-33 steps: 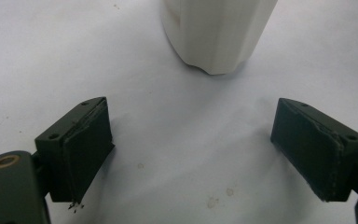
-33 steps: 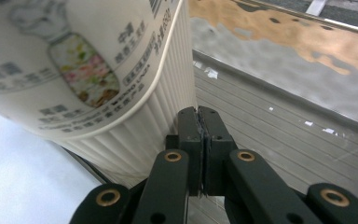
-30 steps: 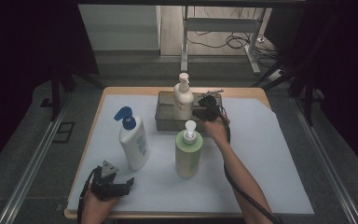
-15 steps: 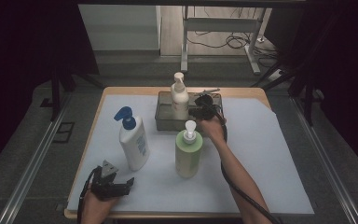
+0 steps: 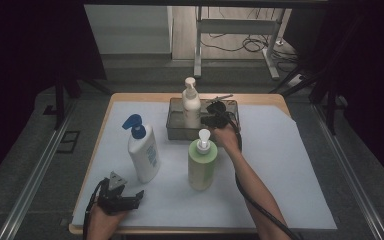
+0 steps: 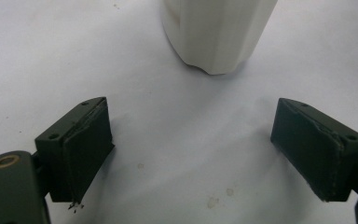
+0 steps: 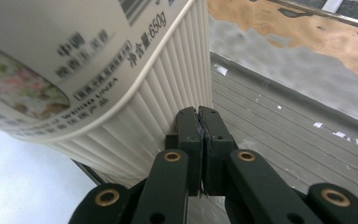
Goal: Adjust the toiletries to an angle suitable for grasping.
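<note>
Left hand-held gripper (image 5: 139,195): rested low at the table's near left corner, jaws spread wide with nothing between them; in the left gripper view (image 6: 191,154) the pads stood well apart over the white sheet (image 6: 144,93), the base of a white bottle just ahead
Blue-pump bottle (image 5: 143,150): upright on the sheet, near and beyond the left hand-held gripper
Cream bottle (image 5: 191,102): stood in the left part of the tray (image 5: 176,131) at the far edge of the table (image 5: 145,97); in the right gripper view its ribbed side (image 7: 135,93) leaned a little and lay against the closed jaws
Green bottle (image 5: 202,162): upright on the sheet, just in front of the tray
Right hand-held gripper (image 5: 204,120): over the tray, beside the cream bottle; jaws pressed together on nothing (image 7: 199,119), tips touching the bottle's side
</note>
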Demonstrator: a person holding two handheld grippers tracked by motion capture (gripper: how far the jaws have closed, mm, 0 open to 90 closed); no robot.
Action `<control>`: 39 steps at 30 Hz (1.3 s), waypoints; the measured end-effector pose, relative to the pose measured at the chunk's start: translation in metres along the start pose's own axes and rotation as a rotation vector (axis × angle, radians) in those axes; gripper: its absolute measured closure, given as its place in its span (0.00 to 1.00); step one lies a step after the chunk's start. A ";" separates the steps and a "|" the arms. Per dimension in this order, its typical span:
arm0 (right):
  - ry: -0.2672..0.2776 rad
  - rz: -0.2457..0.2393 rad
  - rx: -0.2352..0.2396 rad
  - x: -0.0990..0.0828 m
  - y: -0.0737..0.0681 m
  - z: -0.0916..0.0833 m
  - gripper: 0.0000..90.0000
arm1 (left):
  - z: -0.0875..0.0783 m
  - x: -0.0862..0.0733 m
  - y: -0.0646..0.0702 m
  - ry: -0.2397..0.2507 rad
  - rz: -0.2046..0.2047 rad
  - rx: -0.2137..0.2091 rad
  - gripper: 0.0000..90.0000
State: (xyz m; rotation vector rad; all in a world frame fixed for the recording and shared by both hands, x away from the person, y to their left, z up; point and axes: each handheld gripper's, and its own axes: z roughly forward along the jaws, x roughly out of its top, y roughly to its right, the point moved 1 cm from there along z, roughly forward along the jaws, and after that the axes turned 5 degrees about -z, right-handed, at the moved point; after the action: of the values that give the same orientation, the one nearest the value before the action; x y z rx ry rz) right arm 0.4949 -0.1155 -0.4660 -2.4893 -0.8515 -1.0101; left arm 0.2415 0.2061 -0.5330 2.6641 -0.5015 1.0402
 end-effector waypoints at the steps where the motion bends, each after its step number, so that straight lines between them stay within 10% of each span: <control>1: -0.005 -0.004 -0.001 0.000 -0.001 0.000 0.98 | 0.000 0.000 0.000 0.000 0.000 -0.001 0.13; 39: -0.027 -0.038 0.058 0.017 -0.022 0.022 0.98 | 0.000 0.000 0.000 -0.001 0.001 -0.001 0.13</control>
State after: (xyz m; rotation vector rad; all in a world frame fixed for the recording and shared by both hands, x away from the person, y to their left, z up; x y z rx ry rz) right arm 0.5017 -0.0813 -0.4677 -2.4519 -0.9265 -0.9526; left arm 0.2416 0.2062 -0.5329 2.6636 -0.5033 1.0387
